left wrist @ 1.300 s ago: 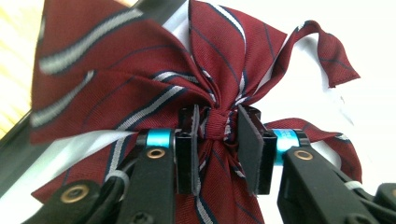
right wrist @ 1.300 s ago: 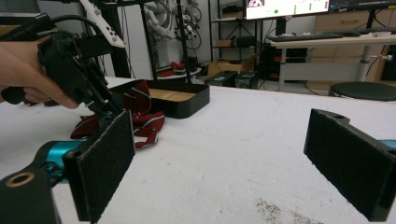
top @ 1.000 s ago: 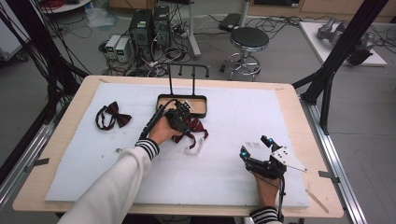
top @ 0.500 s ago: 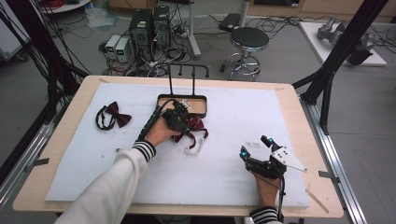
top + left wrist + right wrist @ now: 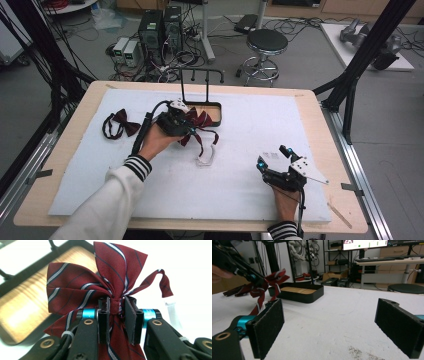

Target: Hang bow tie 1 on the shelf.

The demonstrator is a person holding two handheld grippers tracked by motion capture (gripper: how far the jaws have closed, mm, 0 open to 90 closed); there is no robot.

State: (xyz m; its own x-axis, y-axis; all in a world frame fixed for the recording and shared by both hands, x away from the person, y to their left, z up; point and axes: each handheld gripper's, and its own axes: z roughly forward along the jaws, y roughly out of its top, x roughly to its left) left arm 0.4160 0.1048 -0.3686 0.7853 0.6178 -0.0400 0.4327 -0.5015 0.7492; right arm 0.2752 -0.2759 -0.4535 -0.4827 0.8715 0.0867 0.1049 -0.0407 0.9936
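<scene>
Left gripper (image 5: 116, 315) clenched on knot of striped bow tie (image 5: 100, 287), held just at 6 o'clock of the stand tray (image 5: 216, 111), tie lifted off the mat, I think; white strap (image 5: 206, 159) trails on the mat (image 5: 240, 130); hanging on the stand's rail (image 5: 202, 71) seems left to do; right gripper (image 5: 274, 159) idle at 4 o'clock, jaws wide apart, empty; second bow tie (image 5: 120, 122) at 9 o'clock, untouched; nothing blocks the stand.

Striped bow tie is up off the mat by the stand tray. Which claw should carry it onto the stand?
Probably the left claw: it is shut on the striped bow tie's knot, beside the tray. The right claw is open, near the mat's front edge.
</scene>
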